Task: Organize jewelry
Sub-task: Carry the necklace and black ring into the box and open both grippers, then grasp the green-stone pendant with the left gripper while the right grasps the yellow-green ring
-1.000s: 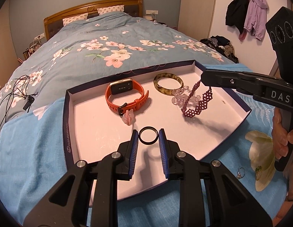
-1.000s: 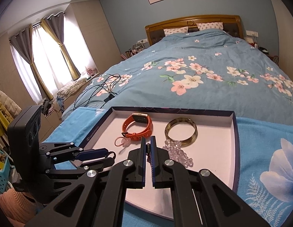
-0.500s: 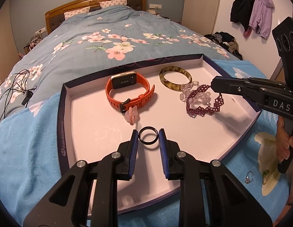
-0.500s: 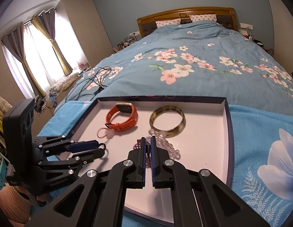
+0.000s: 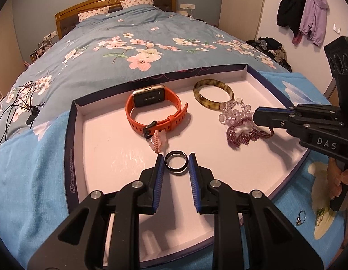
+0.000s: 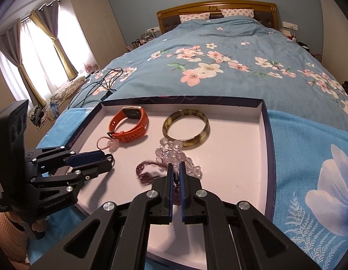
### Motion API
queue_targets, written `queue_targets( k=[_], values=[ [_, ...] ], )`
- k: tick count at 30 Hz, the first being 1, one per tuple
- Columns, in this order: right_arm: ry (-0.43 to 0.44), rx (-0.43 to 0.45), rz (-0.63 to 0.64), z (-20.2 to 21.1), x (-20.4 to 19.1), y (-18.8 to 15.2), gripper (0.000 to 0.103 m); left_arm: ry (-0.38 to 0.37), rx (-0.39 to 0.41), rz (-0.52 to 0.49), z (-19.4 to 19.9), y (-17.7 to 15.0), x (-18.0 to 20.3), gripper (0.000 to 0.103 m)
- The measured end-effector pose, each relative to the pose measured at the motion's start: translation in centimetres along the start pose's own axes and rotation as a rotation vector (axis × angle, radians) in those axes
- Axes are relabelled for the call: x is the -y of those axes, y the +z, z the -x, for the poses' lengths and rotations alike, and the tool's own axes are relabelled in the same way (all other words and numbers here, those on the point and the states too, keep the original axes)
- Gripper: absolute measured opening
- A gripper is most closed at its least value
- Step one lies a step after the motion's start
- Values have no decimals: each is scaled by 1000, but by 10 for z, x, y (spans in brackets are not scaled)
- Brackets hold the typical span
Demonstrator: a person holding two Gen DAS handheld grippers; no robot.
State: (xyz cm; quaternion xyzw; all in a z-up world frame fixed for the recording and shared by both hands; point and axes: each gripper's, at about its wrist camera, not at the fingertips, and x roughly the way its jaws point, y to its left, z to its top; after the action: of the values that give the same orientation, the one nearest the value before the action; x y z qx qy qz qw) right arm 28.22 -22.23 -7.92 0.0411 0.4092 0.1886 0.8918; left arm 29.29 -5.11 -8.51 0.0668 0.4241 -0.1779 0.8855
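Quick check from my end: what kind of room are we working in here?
A bedroom, most likely in a home. A bed with a wooden headboard and a floral duvet fills the view, jackets hang on wall hooks, and curtains cover a window. The jewelry tray sits on the bed.

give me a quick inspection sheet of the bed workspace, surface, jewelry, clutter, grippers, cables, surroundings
surface: white-lined box lid on a light blue towel over the floral bedspread
job's things: in the lid, orange smartwatch, tortoiseshell bangle, clear bead bracelet, maroon beaded bracelet, pink charm, black ring
clutter: two small rings on the towel outside the lid
grippers: left gripper shut on the black ring; right gripper jaws opening, maroon beaded bracelet's end between them, the rest lying on the lid
cables: black cables on the bedspread, away from the lid
surroundings: wooden headboard, curtained window, jackets hung on the wall
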Motion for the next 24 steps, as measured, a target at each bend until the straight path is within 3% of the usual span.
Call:
queue_targets(
  k=[9, 15, 18, 24],
  values=[
    [-26, 15, -22, 3, 7, 0, 11, -1, 47, 9, 12, 2, -3, 32],
    [-12, 54, -14, 21, 1, 0, 21, 9, 110, 1, 41, -1, 0, 37],
    [4, 72, 8, 34, -5, -2, 28, 11, 142, 3, 61, -9, 0, 43],
    [42, 77, 81, 66, -18, -24, 28, -28, 164, 12, 94, -35, -2, 43]
  ],
)
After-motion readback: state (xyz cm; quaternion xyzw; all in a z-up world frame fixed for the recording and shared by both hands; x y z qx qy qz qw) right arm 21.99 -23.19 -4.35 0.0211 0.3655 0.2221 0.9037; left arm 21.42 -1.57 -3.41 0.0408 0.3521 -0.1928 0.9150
